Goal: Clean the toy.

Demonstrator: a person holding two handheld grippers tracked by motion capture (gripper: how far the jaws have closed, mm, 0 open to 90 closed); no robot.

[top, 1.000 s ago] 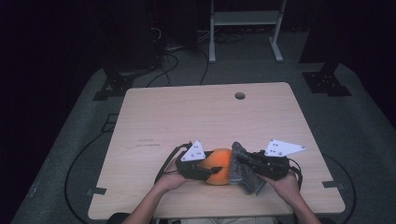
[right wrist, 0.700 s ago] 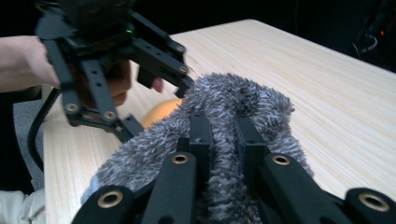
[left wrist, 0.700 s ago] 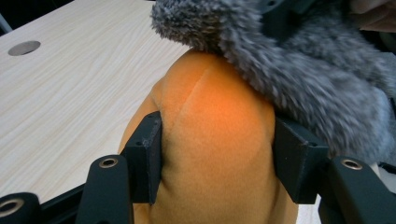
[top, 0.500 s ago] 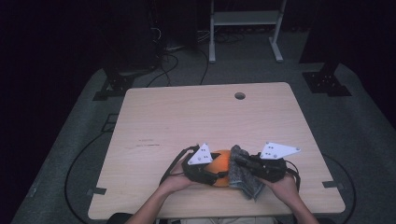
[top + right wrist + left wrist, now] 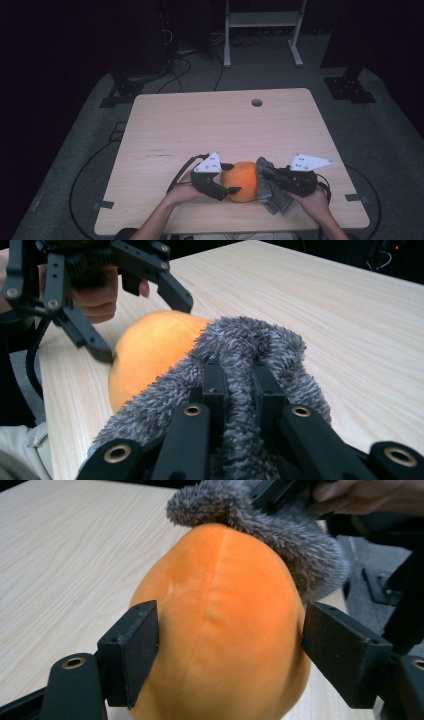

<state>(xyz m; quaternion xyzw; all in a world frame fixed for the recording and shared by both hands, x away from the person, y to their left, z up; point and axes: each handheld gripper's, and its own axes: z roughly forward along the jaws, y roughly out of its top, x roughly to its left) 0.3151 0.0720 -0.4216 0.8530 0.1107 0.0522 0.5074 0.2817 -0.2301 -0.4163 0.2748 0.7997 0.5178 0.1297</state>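
Observation:
An orange plush ball (image 5: pixel 242 181) lies near the table's front edge, with a grey fuzzy cloth (image 5: pixel 274 197) draped against its right side. My left gripper (image 5: pixel 231 179) reaches in from the left. Its jaws have just been opening and now stand on either side of the ball (image 5: pixel 225 605) without squeezing it. In the left gripper view the left gripper (image 5: pixel 230 645) is wide apart with the ball between its pads. My right gripper (image 5: pixel 239 377) is shut on a fold of the grey cloth (image 5: pixel 250 340), right behind the orange ball (image 5: pixel 150 345).
The light wooden table (image 5: pixel 215 125) has a cable hole (image 5: pixel 257 102) near its far edge. Cables trail on the dark floor at left, a white rack (image 5: pixel 260 20) stands behind, and black stand bases sit by the far corners.
The left gripper's jaws have spread wider around the orange ball. The right hand has shifted slightly while still holding the grey cloth.

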